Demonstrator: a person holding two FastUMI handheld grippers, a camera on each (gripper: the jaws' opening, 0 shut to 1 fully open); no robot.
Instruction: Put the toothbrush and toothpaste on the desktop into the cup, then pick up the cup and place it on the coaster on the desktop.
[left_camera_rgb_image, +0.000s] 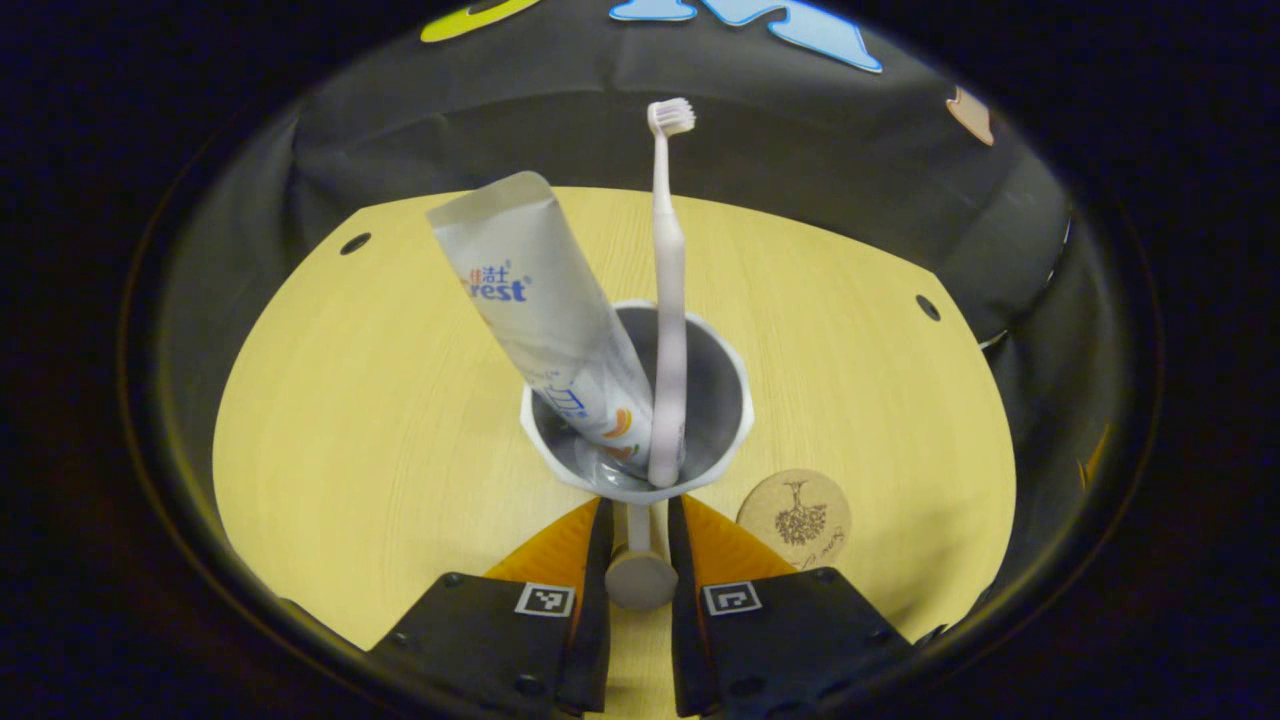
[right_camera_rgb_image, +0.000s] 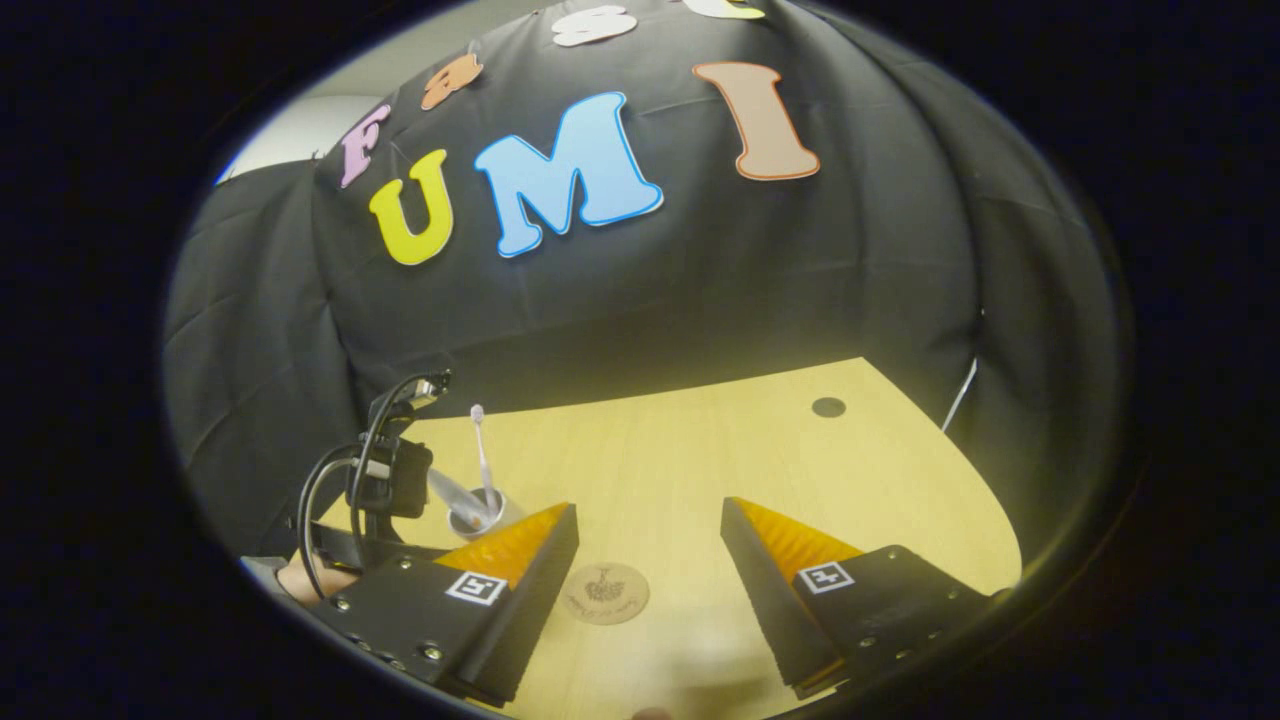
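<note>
The white plastic cup (left_camera_rgb_image: 637, 420), grey inside, is held by its handle (left_camera_rgb_image: 640, 560) between the clenched fingers of the left gripper (left_camera_rgb_image: 638, 545), over the pale wooden desk (left_camera_rgb_image: 350, 420). The silver toothpaste tube (left_camera_rgb_image: 545, 310) and pale pink toothbrush (left_camera_rgb_image: 668, 300) already stand inside, leaning high above the rim. A tilt during the carry could likely tip them out. The round cork coaster (left_camera_rgb_image: 795, 520) lies just beside the cup, nothing between them. The right gripper (right_camera_rgb_image: 648, 545) is held released, apart.
</note>
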